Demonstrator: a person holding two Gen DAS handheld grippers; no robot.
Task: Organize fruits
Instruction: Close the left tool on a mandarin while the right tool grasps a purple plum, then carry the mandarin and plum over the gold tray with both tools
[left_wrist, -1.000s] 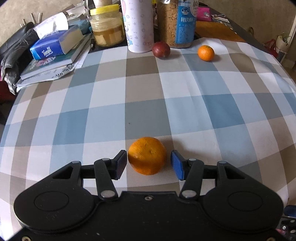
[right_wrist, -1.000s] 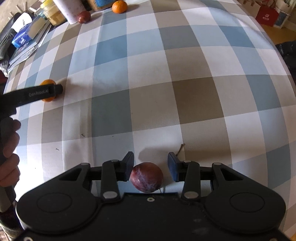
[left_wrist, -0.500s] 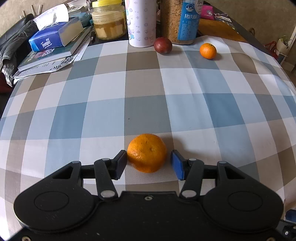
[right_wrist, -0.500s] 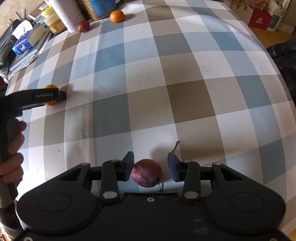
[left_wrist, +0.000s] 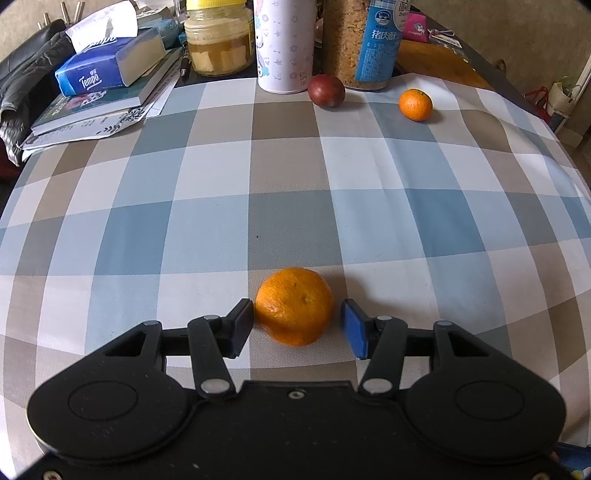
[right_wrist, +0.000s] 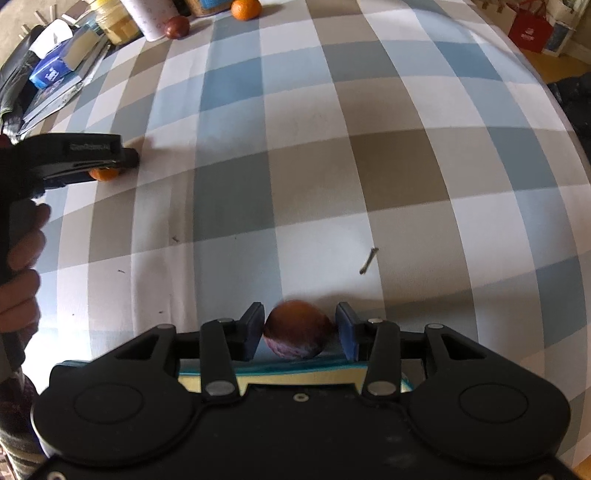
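A large orange (left_wrist: 294, 306) rests on the checked tablecloth (left_wrist: 295, 206). My left gripper (left_wrist: 297, 325) is shut on it, its pads close against the orange's sides. The same orange (right_wrist: 103, 174) peeks out under that gripper's finger in the right wrist view. A dark red plum (right_wrist: 297, 330) shows blurred between the jaws of my right gripper (right_wrist: 300, 321). These jaws are opening, and the plum hangs loose over a blue-rimmed plate (right_wrist: 295, 371). A second plum (left_wrist: 326, 91) and a small orange (left_wrist: 415, 104) lie at the table's far end.
At the far edge stand a glass jar (left_wrist: 218, 40), a white can (left_wrist: 282, 44) and a tall food container (left_wrist: 364, 40). A tissue pack (left_wrist: 107, 68) lies on books (left_wrist: 99, 107) at the far left. A twig (right_wrist: 368, 261) lies ahead of the right gripper. A person's hand (right_wrist: 22, 258) holds the left gripper.
The right jaws stand slightly wider, and the plum between them has shifted and blurred. More of the plate's rim shows under them. The left gripper and its orange kept still.
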